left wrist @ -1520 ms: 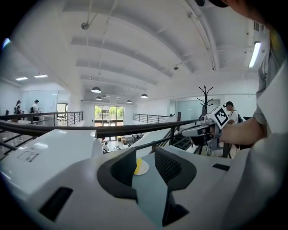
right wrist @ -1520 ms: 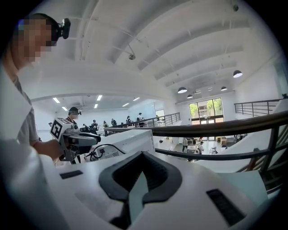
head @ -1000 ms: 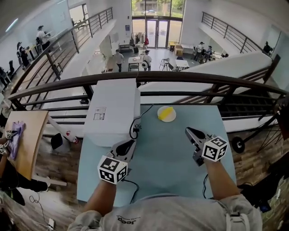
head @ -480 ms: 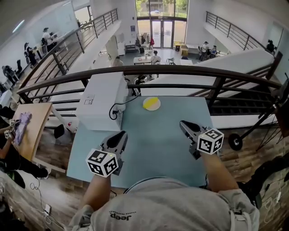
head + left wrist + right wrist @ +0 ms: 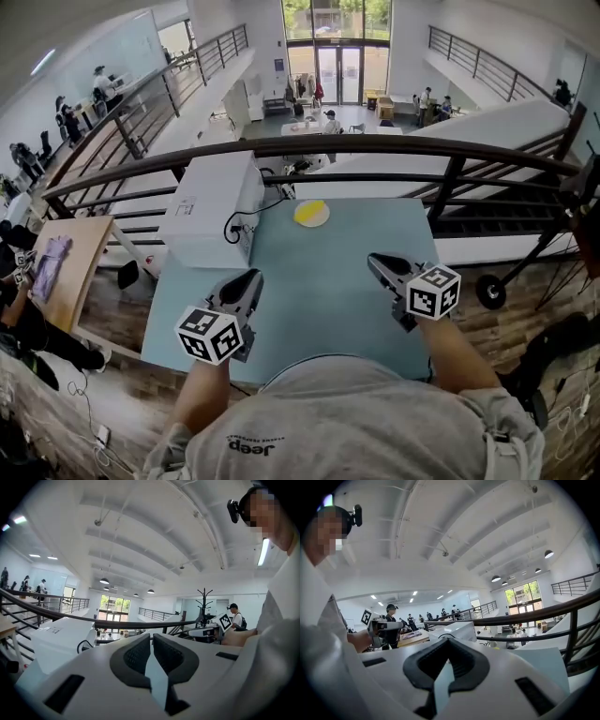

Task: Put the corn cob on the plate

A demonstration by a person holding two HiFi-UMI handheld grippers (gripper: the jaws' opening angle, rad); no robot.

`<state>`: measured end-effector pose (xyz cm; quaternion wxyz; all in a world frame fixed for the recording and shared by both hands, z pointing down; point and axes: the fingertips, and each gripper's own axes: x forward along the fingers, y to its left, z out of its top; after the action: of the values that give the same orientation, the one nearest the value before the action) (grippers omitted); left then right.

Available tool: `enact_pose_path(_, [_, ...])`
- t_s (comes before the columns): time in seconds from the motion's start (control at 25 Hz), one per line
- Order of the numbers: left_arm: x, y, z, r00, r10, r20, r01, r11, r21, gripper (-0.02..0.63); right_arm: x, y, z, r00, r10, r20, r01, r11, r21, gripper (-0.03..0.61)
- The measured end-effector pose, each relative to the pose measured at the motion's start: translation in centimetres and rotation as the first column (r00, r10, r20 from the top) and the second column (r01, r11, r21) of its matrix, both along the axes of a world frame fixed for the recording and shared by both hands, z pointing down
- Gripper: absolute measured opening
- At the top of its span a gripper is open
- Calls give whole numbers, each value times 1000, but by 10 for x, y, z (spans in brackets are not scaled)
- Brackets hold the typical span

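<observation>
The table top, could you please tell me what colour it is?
Pale blue-green. The table shows best in the head view.

Both grippers out front, both empty

Left gripper and right gripper are held side by side but well apart, pointing forward and pretty much level, jaws pressed together on each one.
</observation>
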<state>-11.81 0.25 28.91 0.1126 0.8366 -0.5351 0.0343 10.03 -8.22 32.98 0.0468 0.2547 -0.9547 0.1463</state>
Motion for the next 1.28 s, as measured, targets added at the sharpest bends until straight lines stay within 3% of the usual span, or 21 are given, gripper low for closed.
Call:
enact_pose_path(0.28, [-44,0,-14,995,97,30,-97,995,19,38,-37,18,-4,998,60,34,-60,998,-8,17])
enact_pose_path(0.44, [-87,8,-12,994,93,56,-93,996,12,38,-66,31,-3,997,66,37,-65,998,-18,17])
enact_pose_path(0.56, [-106,9,-7,996,88,35,-88,996,-2,38,-81,35,-5,998,58,32,-57,998,-25,17])
enact_pose_path(0.92, [-90,11,13,991,127,-34,-127,992,-18,38,-88,52,-16,1000,17,-23,-17,1000,10,17])
enact_pose_path(1.28, [-61,15,21,990,133,-50,-135,991,-22,38,-64,55,-17,1000,9,0,-9,1000,2,17])
